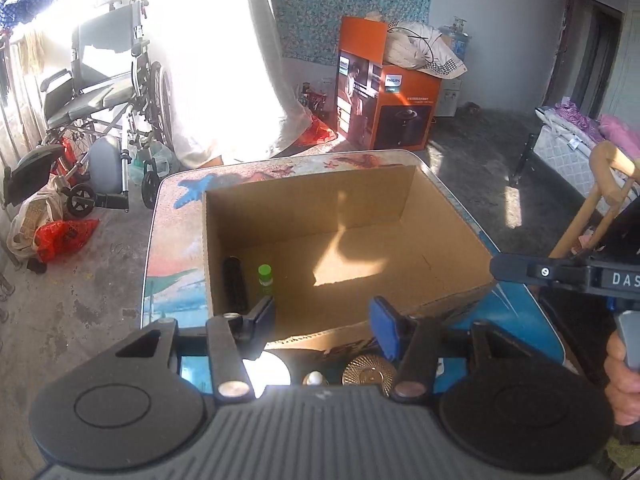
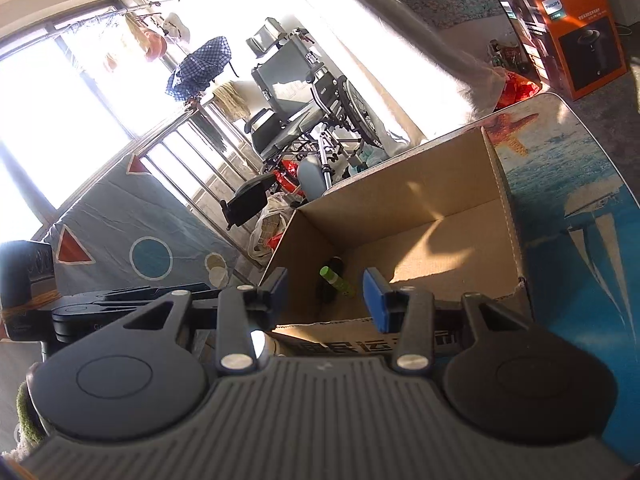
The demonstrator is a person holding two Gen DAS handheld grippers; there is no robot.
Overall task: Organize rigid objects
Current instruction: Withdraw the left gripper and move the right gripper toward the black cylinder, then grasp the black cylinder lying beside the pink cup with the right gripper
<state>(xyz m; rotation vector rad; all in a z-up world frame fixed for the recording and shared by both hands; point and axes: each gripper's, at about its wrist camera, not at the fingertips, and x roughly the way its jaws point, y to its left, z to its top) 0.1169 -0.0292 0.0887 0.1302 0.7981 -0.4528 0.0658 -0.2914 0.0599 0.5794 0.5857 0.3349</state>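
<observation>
I see an open cardboard box (image 1: 400, 204); in its corner lie a black cylinder (image 1: 235, 284) and green-capped bottle (image 1: 265, 279). Both my left hand-held gripper (image 1: 322, 322) and right hand-held gripper (image 2: 325, 294) gape empty.

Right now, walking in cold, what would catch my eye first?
Probably the open cardboard box on the sea-printed table, holding only a black cylinder and a green-capped bottle in one corner. Behind it, a wheelchair stands by the glaring window, with an orange Philips carton further right.
</observation>
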